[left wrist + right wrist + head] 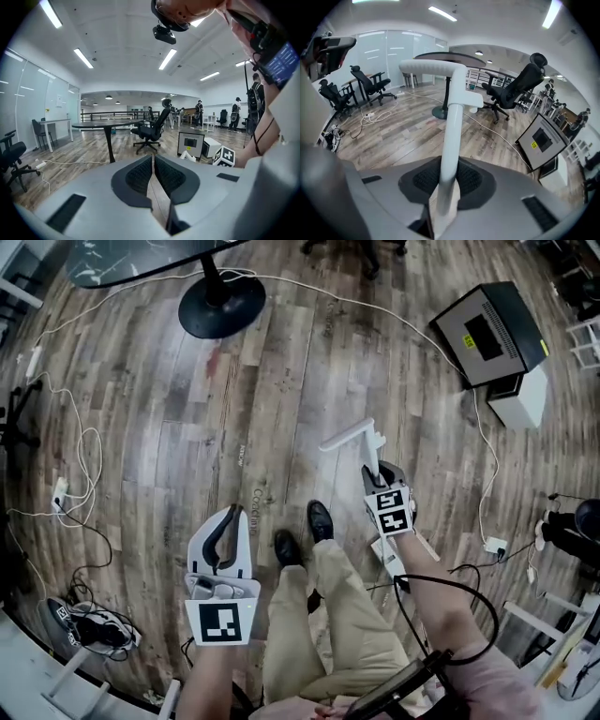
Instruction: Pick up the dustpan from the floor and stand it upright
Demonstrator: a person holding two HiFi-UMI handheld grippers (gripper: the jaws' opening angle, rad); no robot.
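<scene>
— Where do we hold our left gripper (231, 514)?
— Down at 8 o'clock in the head view, nose toward 12, our left forearm (208, 679) straight behind it. In the left gripper view its pads (138, 174) meet at the tips, with nothing between them.
— And our right gripper (377, 471)?
— Out near 3 o'clock, aimed at about 11, with our right forearm (439, 601) running back toward 5. Its jaws clamp the dustpan handle (453, 117).
— Our feet?
— Both shoes (288, 547) sit between the grippers, toes toward 12.
</scene>
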